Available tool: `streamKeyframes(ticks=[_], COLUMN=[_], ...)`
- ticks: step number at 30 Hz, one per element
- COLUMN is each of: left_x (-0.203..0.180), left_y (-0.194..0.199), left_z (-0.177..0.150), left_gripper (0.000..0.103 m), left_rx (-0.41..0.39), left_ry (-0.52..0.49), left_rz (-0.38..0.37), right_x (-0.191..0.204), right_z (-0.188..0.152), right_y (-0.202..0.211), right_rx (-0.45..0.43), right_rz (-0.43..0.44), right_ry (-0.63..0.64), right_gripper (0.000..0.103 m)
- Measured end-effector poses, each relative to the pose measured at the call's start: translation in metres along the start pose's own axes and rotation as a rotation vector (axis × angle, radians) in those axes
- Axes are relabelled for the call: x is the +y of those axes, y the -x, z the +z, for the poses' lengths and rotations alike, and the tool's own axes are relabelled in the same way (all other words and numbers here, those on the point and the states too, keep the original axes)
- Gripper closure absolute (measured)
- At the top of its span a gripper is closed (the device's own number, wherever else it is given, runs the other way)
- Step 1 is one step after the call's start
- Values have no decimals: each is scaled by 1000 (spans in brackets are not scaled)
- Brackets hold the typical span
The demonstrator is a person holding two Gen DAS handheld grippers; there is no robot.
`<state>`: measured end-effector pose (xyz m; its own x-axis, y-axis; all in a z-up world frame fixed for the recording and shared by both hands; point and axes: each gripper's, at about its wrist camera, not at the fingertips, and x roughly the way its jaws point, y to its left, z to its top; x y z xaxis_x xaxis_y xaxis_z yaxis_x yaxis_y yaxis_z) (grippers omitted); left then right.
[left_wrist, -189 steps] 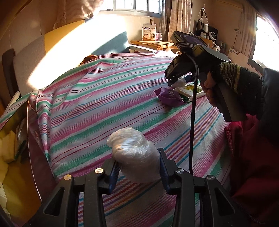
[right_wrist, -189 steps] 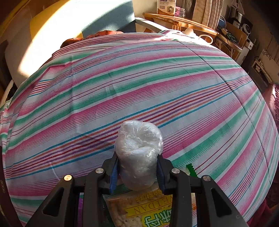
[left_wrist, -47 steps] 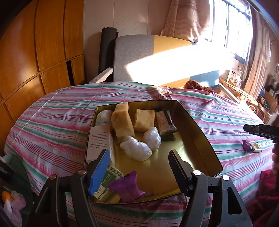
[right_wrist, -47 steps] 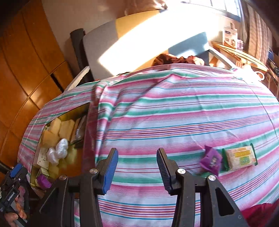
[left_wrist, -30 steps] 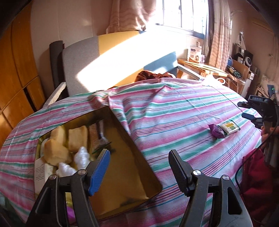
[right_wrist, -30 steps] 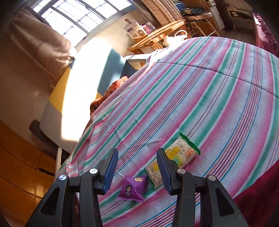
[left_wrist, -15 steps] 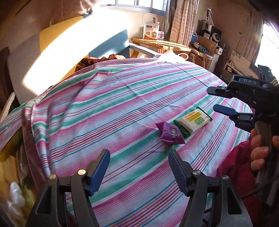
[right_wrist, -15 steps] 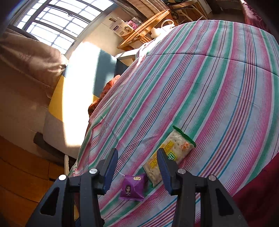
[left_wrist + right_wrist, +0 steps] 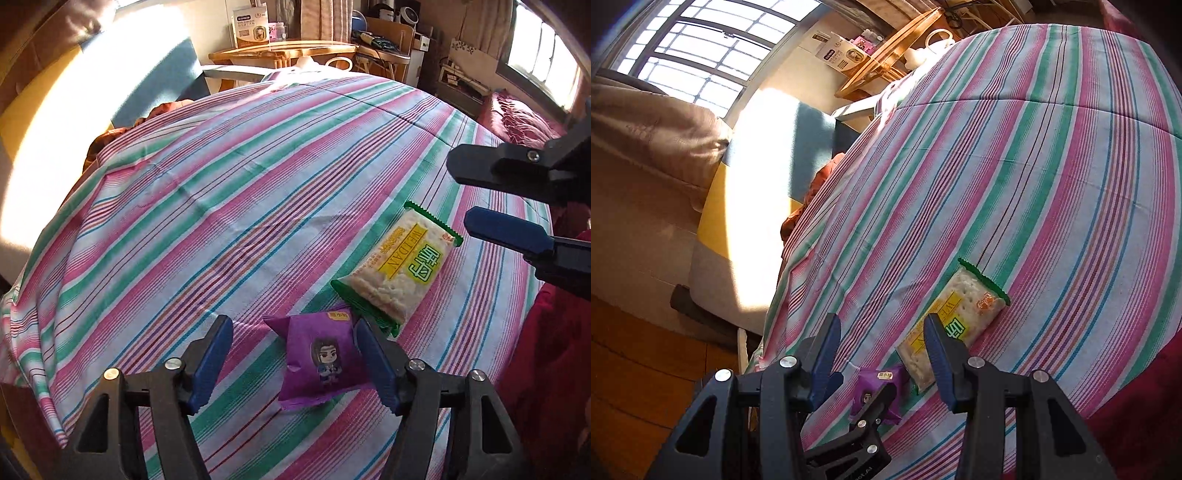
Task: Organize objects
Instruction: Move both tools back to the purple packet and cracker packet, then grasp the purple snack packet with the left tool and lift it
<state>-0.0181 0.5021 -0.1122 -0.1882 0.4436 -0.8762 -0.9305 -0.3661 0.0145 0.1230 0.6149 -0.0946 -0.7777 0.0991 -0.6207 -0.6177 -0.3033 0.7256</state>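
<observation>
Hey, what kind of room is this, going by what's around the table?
Probably a lived-in home room: a striped tablecloth covers the table, a cluttered wooden side table stands behind it, and curtained windows let sun in.

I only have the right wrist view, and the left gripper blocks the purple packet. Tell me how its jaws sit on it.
Observer: The left gripper has just been closing with the purple packet between its jaws. One pad seems to touch an edge; the other stands clear.
Operator: Say whether it's lifted.
Observer: No, it rests on the cloth.
Operator: Now check my right gripper.
Observer: The right gripper is open and empty, off the far end of the cracker pack.
</observation>
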Motion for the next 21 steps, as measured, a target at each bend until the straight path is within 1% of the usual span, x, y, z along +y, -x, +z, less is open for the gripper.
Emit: streamKeyframes(ticks=[1,3,6,9,12,16,19,21], left_x=[2,6,14,25,31,34,35,32], left_y=[-3,0,10,26,44,61,60,60], left_z=[-1,-8,-28,-55,-86,-124,-139,-144], left_gripper=[63,64,64,64,64,64,67,68], left_rx=[5,-22,-52,-73,-105,-170,-163,-183], left_ry=[9,26,68,143,203,223,231,201], left_rz=[-16,-23,-24,-13,15,50,42,61], right_x=[-1,-3,-3,-5,-8,-11,-11,-14], right_z=[1,1,0,0,0,-2,-5,-6], right_y=[-1,-3,-4,-4,-5,-12,-18,-22], right_rx=[3,11,15,14,16,39,59,79], right_rz=[-3,-10,-21,-39,-69,-131,-182,-213], right_ry=[-5,-13,-16,-23,-36,-39,-32,-43], right_gripper=[56,56,56,56,56,56,56,56])
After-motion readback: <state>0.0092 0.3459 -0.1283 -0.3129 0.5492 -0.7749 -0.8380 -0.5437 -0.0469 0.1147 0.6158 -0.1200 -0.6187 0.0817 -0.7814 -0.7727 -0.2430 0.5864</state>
